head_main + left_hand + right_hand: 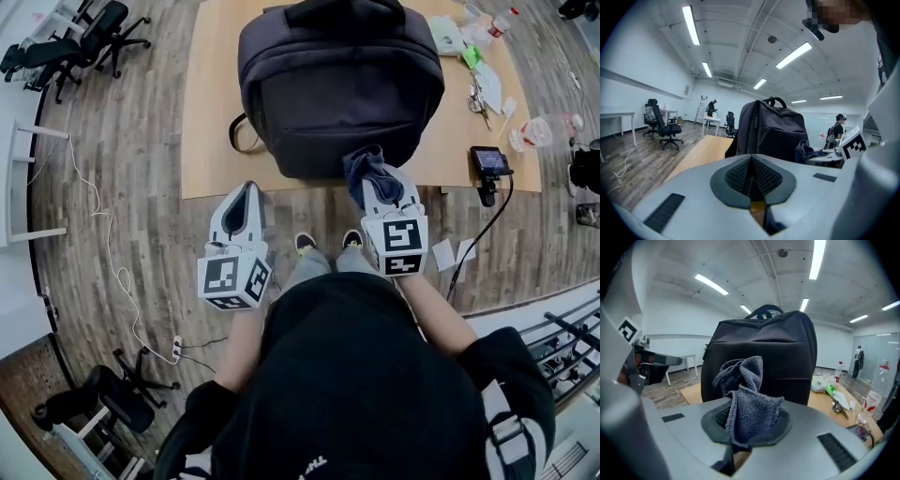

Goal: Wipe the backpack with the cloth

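The right claw (pixel 747 430) is clamped on a grey-blue cloth (pixel 749 401), whose crumpled folds stick up and out past the claw's tips. Straight ahead of that claw, and close, the dark backpack (pixel 764 345) stands upright on the pale wooden desk (pixel 824 401). In the head view the bunched cloth reaches the lower edge of the backpack's front, but I cannot tell whether it presses on the fabric.

The left claw (pixel 751 180) has its 2 jaws pressed together with nothing between them. It hangs off the near edge of the desk, to the left of the right claw and apart from it. The backpack is ahead of it and a little to its right, not touching.

On the desk to the right of the right claw are a small black device with a screen (pixel 489 161), a clear plastic bottle (pixel 542 131) and a bunch of keys (pixel 480 99). Far off to the left of the left claw, a black office chair (pixel 94 36) stands on the wooden floor.
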Demonstrator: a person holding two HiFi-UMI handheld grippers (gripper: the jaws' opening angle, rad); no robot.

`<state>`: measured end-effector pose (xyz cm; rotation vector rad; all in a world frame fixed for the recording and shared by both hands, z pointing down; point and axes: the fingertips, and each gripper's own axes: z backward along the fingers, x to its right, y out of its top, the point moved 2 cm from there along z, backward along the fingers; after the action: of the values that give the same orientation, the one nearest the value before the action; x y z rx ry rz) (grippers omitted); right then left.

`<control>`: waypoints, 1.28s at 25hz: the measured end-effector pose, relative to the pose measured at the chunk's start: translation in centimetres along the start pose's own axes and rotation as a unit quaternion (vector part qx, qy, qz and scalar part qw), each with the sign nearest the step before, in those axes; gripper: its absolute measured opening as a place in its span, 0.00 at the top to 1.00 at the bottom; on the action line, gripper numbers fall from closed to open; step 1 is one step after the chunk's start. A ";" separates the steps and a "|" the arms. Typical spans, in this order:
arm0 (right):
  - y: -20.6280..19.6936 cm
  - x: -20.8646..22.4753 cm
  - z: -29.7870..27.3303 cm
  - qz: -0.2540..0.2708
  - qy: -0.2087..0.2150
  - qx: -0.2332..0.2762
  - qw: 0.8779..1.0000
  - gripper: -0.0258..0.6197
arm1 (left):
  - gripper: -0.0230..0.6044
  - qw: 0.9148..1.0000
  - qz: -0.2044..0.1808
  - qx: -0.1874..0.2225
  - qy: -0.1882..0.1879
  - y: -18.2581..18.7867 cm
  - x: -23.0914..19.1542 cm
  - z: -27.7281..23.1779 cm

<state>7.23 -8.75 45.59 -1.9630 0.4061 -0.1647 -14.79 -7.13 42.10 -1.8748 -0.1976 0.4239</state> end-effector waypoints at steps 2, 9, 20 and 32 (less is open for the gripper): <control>0.3 -0.6 -0.5 -0.003 -0.010 0.008 1.000 0.90 | 0.94 1.000 0.001 0.002 0.006 -0.1 -0.3 0.6; 2.3 -4.3 -3.3 0.016 0.028 0.022 0.999 0.90 | 0.94 0.999 0.007 0.010 0.030 0.0 -1.3 2.1; 4.1 -12.0 -9.0 0.023 0.095 0.027 0.995 0.90 | 0.94 0.997 0.019 0.018 0.075 0.3 -4.7 5.5; 3.1 -10.6 -7.4 0.007 0.128 0.013 0.992 0.90 | 0.94 1.000 0.009 0.005 0.029 0.6 -4.0 2.6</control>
<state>-5.46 -12.48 46.61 -1.9179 0.5811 -0.4144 -19.49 -6.39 41.60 -1.8778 -0.1403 0.3820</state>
